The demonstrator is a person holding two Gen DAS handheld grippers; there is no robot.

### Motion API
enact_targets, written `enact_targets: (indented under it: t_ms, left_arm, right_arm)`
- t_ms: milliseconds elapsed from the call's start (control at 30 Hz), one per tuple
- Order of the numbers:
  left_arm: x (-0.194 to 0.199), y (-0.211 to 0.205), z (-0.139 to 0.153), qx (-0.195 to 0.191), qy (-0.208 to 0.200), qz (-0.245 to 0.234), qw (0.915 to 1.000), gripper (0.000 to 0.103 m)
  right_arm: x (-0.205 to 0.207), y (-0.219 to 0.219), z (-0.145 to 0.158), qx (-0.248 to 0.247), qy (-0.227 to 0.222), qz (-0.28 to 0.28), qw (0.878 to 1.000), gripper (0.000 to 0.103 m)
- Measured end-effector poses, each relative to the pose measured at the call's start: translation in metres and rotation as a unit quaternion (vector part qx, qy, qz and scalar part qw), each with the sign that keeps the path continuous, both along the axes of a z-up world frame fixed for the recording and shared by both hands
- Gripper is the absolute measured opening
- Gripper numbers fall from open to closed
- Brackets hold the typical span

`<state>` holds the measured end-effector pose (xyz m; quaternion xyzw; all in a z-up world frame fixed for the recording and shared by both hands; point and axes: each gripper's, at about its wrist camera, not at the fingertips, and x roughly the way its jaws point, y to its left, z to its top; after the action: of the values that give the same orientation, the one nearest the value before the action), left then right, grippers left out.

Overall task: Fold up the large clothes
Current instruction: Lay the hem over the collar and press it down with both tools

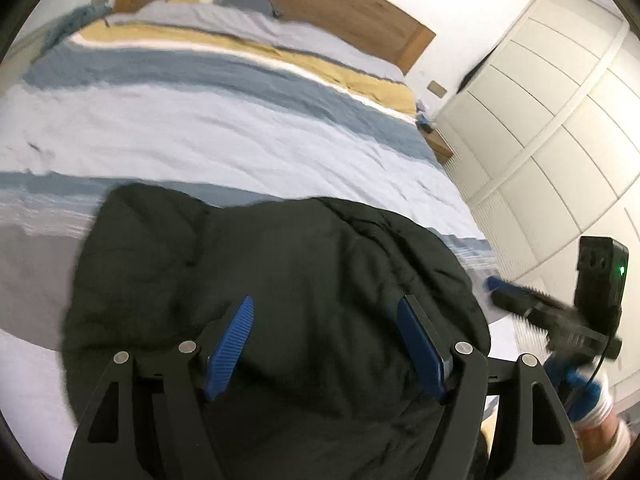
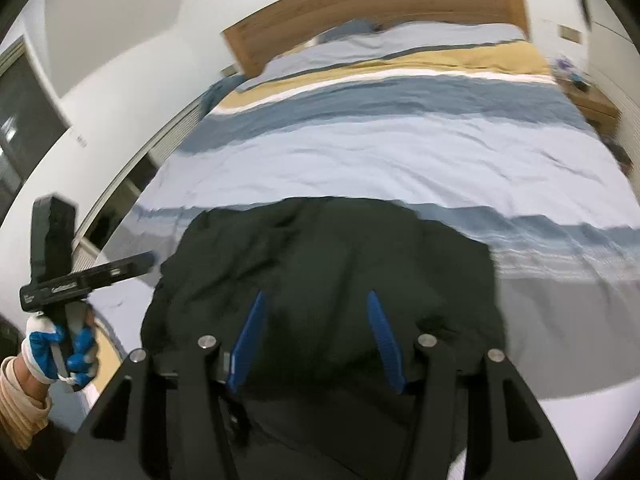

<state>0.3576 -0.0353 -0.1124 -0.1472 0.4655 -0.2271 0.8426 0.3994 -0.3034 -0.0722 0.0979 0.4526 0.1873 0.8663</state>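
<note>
Bedroom; a bed (image 2: 400, 152) with a striped blue, white and mustard duvet fills both views, wooden headboard (image 2: 380, 4) at 12 o'clock, white wardrobe (image 1: 552, 128) at 2 o'clock in the left wrist view; motion blur throughout.

The dark garment (image 1: 280, 280) lies bunched in a rough folded block on the duvet's near end, at 6 o'clock in both views; we can't tell from this bulk how many folds it carries.

Left gripper (image 1: 326, 344): fingers spread fairly wide, nothing between the blue pads, garment below them and not pinched. Right gripper (image 2: 316, 336): fingers parted about halfway, also empty, garment beneath. In the right wrist view the left hand (image 2: 60, 344), in a blue-and-white glove, sits at 8 o'clock.

We judge the step as release after a fold, both tools clear of the cloth; next move likely calls for picking a fresh edge or corner to regrasp, or flattening the puffy bundle; thick fabric may spring open, so a deep pinch seems wise.

Containers: none visible; nothing to report inside any.
</note>
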Motion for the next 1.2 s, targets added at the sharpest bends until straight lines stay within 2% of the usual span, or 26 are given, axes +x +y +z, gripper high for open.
enact_targets:
  t_ms: [67,167,267,367,567,667,800,1000,1067,1133,1200]
  left_arm:
    - [0.011,-0.015,-0.022,0.019,0.014,-0.002,0.9997,0.073]
    - [0.022,-0.024,-0.056,0.056,0.037,0.004,0.9978,0.073]
    - [0.034,-0.025,-0.076,0.101,0.031,0.005,0.9944,0.073]
    - [0.053,-0.025,-0.087,0.131,0.026,0.014,0.9909,0.073]
    - [0.093,-0.028,-0.101,0.151,0.02,0.027,0.988,0.073]
    - [0.092,-0.031,-0.113,0.159,0.015,0.019,0.9869,0.073]
    - [0.078,-0.038,-0.117,0.181,0.009,0.002,0.9835,0.073]
    - [0.059,-0.035,-0.083,0.176,-0.019,-0.005,0.9842,0.073]
    - [0.048,-0.035,-0.07,0.157,-0.029,-0.003,0.9872,0.073]
    - [0.041,-0.038,-0.062,0.142,-0.034,-0.008,0.9893,0.075]
    - [0.037,-0.044,-0.066,0.144,-0.032,-0.016,0.9889,0.078]
  right_arm:
    - [0.001,0.018,-0.011,-0.005,0.015,0.019,1.0,0.053]
    - [0.01,0.038,-0.049,-0.039,0.047,0.04,0.997,0.053]
    - [0.02,0.042,-0.08,-0.067,0.062,0.035,0.995,0.053]
    - [0.035,0.044,-0.1,-0.074,0.062,0.027,0.995,0.053]
    - [0.066,0.05,-0.114,-0.104,0.053,0.018,0.993,0.053]
    - [0.076,0.052,-0.126,-0.109,0.051,0.006,0.993,0.053]
    - [0.068,0.055,-0.145,-0.123,0.053,0.01,0.991,0.053]
    - [0.06,0.056,-0.124,-0.125,0.048,0.017,0.991,0.053]
    - [0.053,0.054,-0.109,-0.124,0.033,0.022,0.991,0.053]
    - [0.047,0.052,-0.096,-0.118,0.018,0.023,0.993,0.053]
    - [0.042,0.051,-0.09,-0.112,0.011,0.029,0.993,0.053]
